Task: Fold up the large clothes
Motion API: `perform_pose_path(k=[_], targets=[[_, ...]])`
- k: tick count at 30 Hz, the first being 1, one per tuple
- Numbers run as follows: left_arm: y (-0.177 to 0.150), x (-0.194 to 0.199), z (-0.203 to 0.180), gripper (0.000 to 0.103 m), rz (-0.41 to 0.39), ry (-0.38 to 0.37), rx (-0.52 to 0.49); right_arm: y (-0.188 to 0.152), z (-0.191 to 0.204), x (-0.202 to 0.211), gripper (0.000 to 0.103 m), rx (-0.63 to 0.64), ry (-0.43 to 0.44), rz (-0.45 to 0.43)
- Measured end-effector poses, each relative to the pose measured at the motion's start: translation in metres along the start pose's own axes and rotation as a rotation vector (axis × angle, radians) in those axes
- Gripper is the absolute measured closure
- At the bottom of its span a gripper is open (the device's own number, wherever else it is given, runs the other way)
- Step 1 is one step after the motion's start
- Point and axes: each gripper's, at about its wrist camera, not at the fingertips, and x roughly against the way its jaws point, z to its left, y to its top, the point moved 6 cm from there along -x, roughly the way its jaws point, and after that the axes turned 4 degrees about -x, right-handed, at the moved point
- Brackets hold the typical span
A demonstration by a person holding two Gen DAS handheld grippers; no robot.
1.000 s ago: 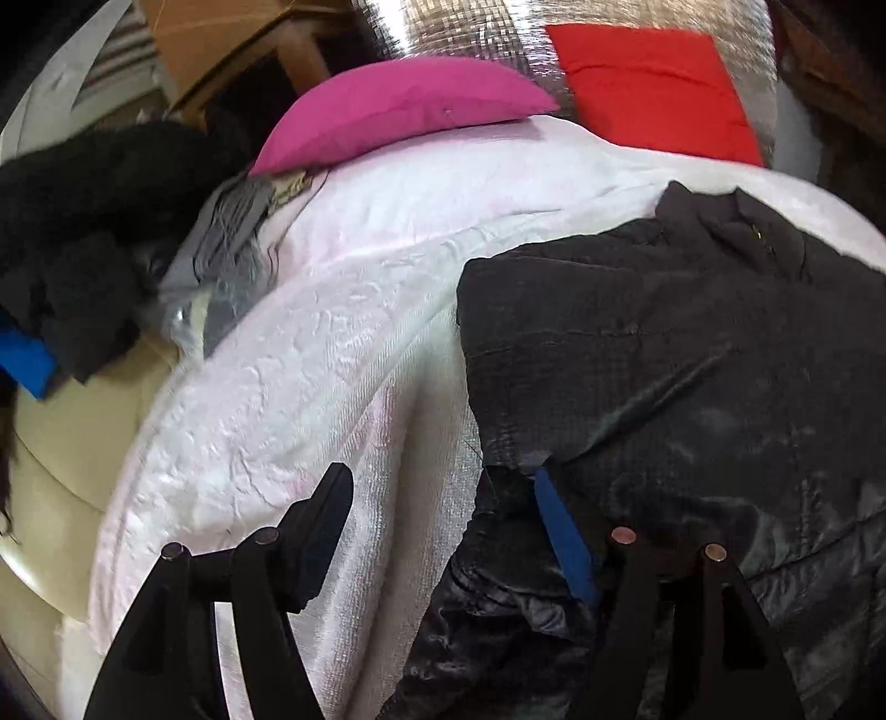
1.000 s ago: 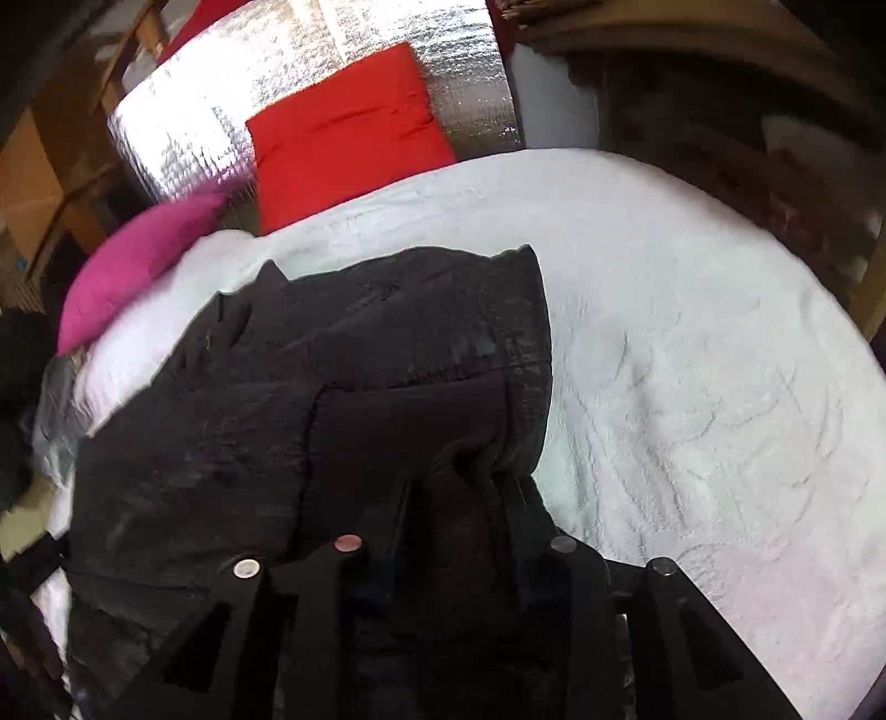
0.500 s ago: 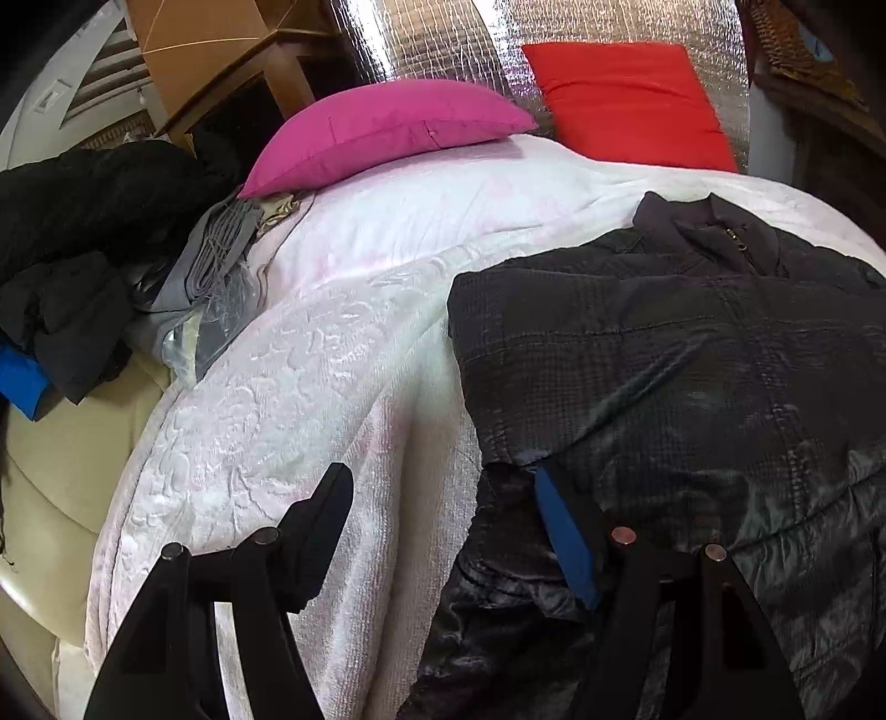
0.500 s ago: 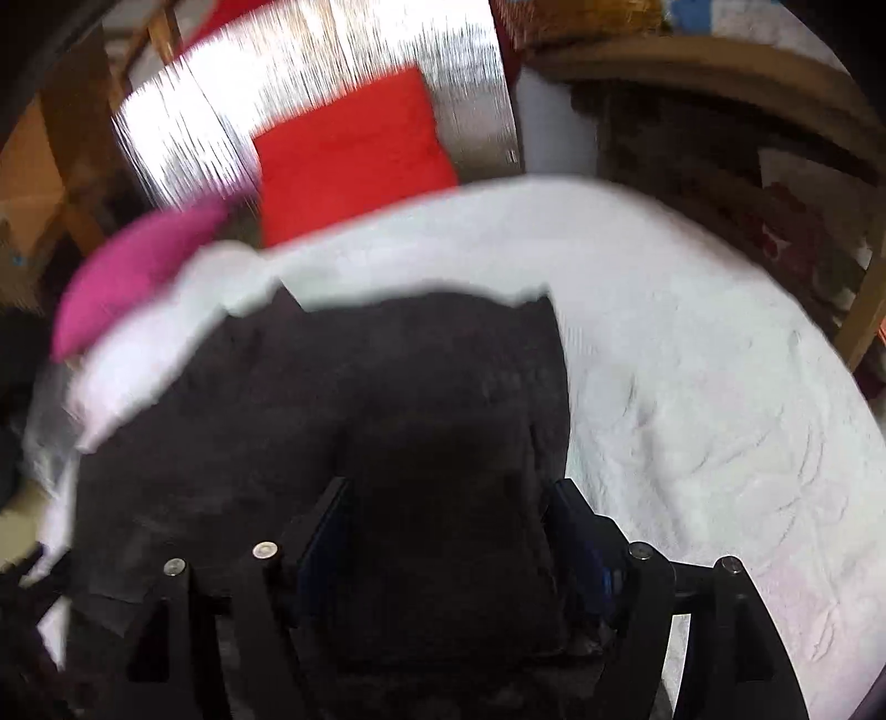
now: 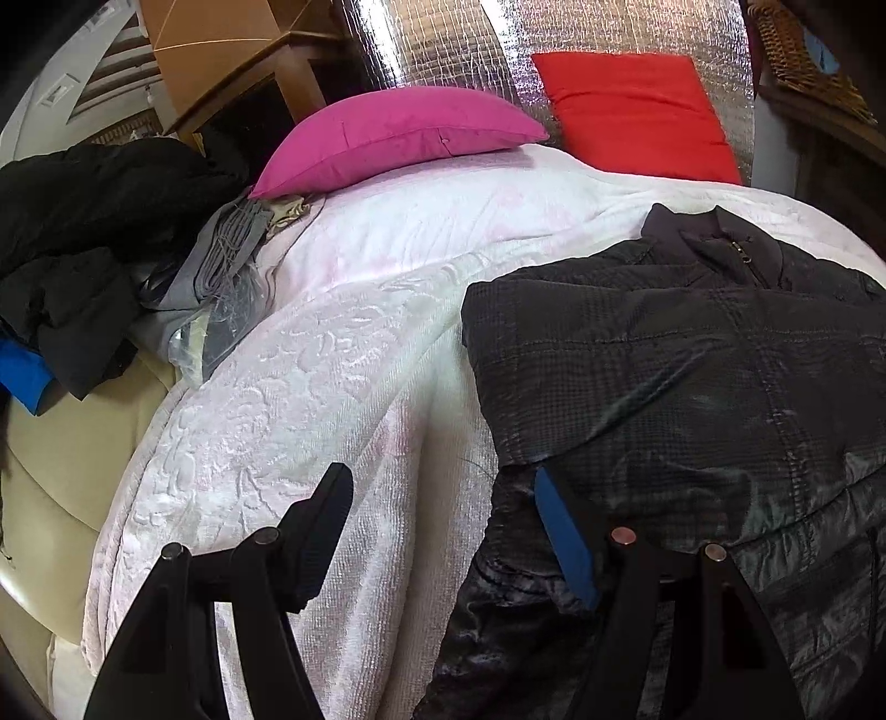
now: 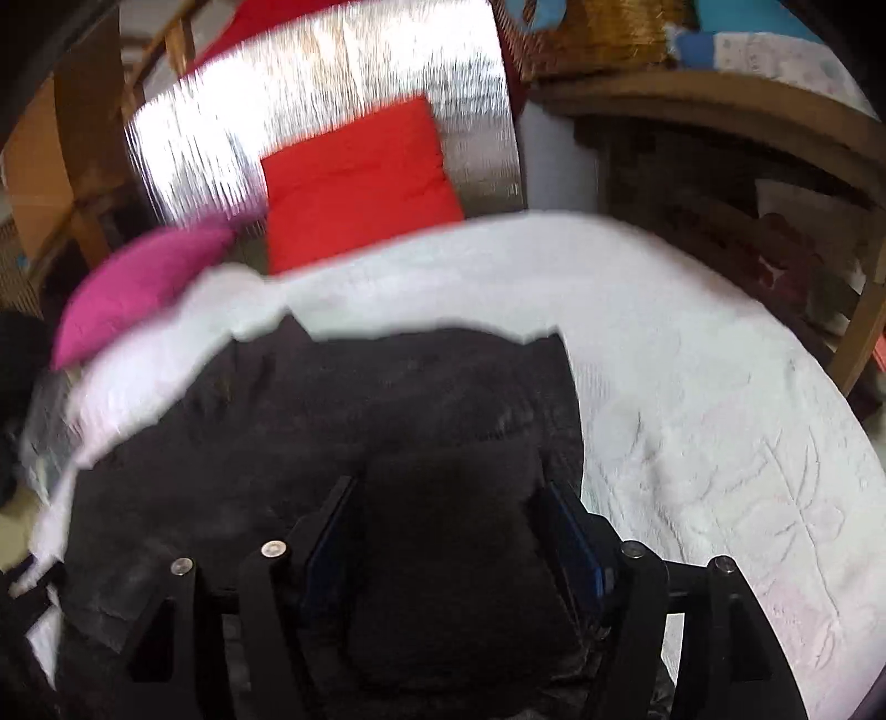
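Note:
A large dark quilted jacket [image 5: 692, 376] lies on the white blanket [image 5: 310, 387] of a bed, collar toward the pillows. My left gripper [image 5: 437, 476] stands open at the jacket's left edge, one finger over the blanket, the blue-padded finger against the dark fabric, nothing pinched. In the blurred right wrist view the jacket [image 6: 387, 399] fills the middle. My right gripper [image 6: 449, 487] is wide and its jaws are closing. A folded hump of the jacket lies between its blue pads, and I cannot see the pads squeeze it.
A pink pillow [image 5: 398, 133] and a red pillow [image 5: 637, 111] lean at the head against silver foil [image 5: 443, 44]. Dark clothes [image 5: 83, 221] and folded grey cloth [image 5: 227, 255] pile up left of the bed. Bare blanket [image 6: 692, 387] spreads right of the jacket; wooden shelves [image 6: 720, 111] stand beyond.
The right gripper's jaws went from pinched on the jacket fabric to wide apart, and the gripper drew back and up a little. The left gripper stayed nearly still.

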Motion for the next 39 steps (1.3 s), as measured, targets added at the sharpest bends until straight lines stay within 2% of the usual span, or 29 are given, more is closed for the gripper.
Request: perform_pose_path(k=[2,5,9,11,14,16,18,19,20,22,26,31,33,37,39], targets=[[0.000,0.002,-0.002,0.034,-0.004,0.001,-0.003,-0.009,-0.002,-0.016,0.032,0.022,-0.021,0.075],[0.000,0.006,-0.002,0.034,-0.010,0.007,-0.009,-0.008,-0.004,-0.010,0.032,0.027,-0.021,0.078],[0.002,0.011,0.011,0.034,-0.002,-0.019,0.053,0.000,-0.012,0.025,0.032,0.023,0.016,0.021],[0.004,0.018,0.023,0.027,-0.014,-0.059,0.114,0.004,-0.018,0.047,0.032,0.021,0.035,-0.020],[0.004,0.021,0.035,0.024,-0.023,-0.108,0.186,0.005,-0.029,0.070,0.032,-0.025,0.117,-0.033],[0.000,0.013,0.038,0.024,0.011,-0.131,0.204,0.000,-0.034,0.074,0.037,-0.061,0.184,-0.003],[-0.010,-0.007,0.034,0.024,0.097,-0.144,0.210,-0.003,-0.033,0.070,0.051,-0.066,0.200,0.023],[-0.015,-0.016,0.031,0.024,0.136,-0.154,0.213,-0.008,-0.031,0.063,0.054,-0.060,0.211,0.057],[-0.021,-0.027,0.029,0.024,0.176,-0.165,0.216,-0.012,-0.029,0.056,0.057,-0.056,0.211,0.085],[-0.027,-0.035,0.027,0.024,0.201,-0.181,0.230,-0.025,-0.026,0.039,0.057,-0.039,0.168,0.143],[-0.026,-0.024,0.031,0.024,0.180,-0.160,0.240,-0.028,-0.024,0.038,0.057,-0.021,0.138,0.140],[-0.031,0.014,0.033,0.024,0.103,-0.183,0.225,-0.035,-0.030,0.070,0.054,-0.045,0.198,0.137],[-0.037,0.032,0.031,0.024,0.066,-0.193,0.206,-0.040,-0.039,0.084,0.050,-0.041,0.211,0.132],[-0.050,0.059,0.030,0.024,0.013,-0.198,0.177,-0.054,-0.063,0.114,0.049,-0.074,0.233,0.133],[-0.062,0.071,0.033,0.024,-0.007,-0.197,0.182,-0.063,-0.077,0.129,0.043,-0.087,0.237,0.123]])
